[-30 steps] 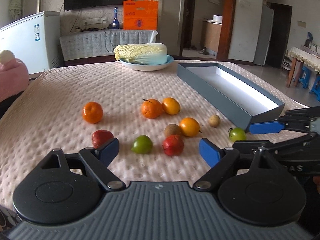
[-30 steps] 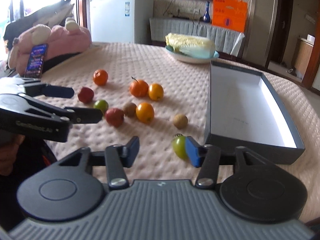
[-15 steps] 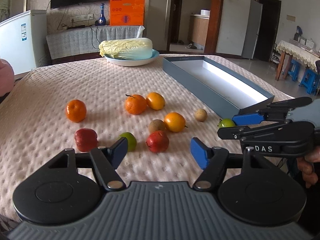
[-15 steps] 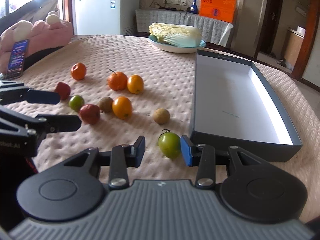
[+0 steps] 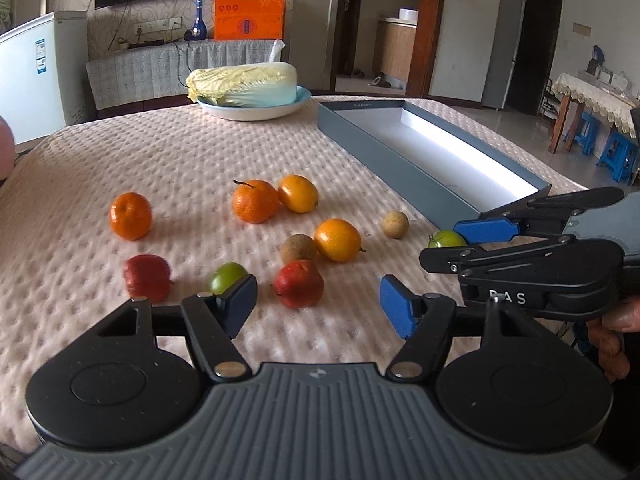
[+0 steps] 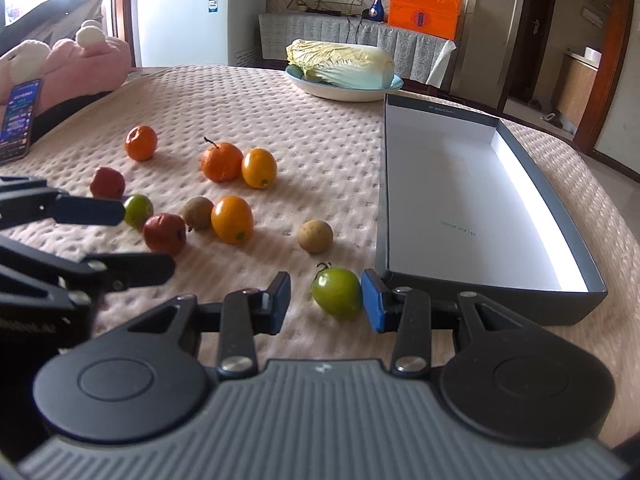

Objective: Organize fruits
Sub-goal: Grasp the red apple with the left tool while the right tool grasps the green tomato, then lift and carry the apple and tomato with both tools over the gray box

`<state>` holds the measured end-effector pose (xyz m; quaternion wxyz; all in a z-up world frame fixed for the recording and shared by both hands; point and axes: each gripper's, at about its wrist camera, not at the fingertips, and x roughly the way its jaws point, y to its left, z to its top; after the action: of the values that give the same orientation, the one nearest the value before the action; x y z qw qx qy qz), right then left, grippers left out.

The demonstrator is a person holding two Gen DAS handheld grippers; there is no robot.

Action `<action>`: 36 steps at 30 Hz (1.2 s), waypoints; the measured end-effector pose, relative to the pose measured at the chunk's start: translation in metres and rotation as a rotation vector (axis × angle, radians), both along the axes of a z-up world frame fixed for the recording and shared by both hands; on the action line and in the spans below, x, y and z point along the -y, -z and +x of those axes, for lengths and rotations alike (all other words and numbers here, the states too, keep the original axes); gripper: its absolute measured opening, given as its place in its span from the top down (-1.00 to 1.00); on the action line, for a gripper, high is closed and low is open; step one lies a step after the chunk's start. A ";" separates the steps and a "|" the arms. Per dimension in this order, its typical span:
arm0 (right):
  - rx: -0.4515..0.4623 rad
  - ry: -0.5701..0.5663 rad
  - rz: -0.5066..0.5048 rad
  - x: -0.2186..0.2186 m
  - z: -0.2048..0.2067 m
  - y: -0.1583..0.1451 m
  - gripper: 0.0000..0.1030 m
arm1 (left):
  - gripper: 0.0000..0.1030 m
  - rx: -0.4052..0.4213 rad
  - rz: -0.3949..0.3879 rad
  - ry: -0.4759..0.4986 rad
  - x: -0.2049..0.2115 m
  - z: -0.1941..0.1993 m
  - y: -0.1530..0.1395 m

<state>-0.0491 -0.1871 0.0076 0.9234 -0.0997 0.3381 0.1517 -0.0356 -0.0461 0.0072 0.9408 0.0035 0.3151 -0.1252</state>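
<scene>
Low over the pink dimpled tablecloth (image 6: 320,128), right gripper (image 6: 326,300) sat level, jaws apart around the small green tomato (image 6: 337,291), just beside the shallow grey box (image 6: 496,294). Left gripper (image 5: 316,304) hovered, jaws apart, near red fruit (image 5: 299,283).

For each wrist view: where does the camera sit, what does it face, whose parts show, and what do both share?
Left wrist: behind the open left claw, facing the red fruit; right claw and some fingers enter at right.
Right wrist: behind the open right claw, around the green tomato; left claw enters at left.
Shared: fruits, box, cabbage.
</scene>
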 end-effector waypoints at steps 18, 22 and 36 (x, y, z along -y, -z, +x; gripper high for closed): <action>-0.021 -0.018 -0.033 0.000 0.004 0.006 0.35 | 0.04 -0.050 0.007 -0.042 0.005 0.023 0.016; -0.037 -0.033 -0.003 0.001 0.002 0.005 0.41 | 0.32 -0.053 -0.004 -0.065 0.001 0.024 0.016; -0.085 -0.050 0.037 0.005 0.000 0.005 0.41 | 0.33 -0.049 -0.005 -0.069 0.001 0.022 0.016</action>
<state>-0.0496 -0.1916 0.0029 0.9059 -0.0843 0.3715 0.1850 -0.0138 -0.0469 -0.0086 0.9366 -0.0130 0.3375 -0.0937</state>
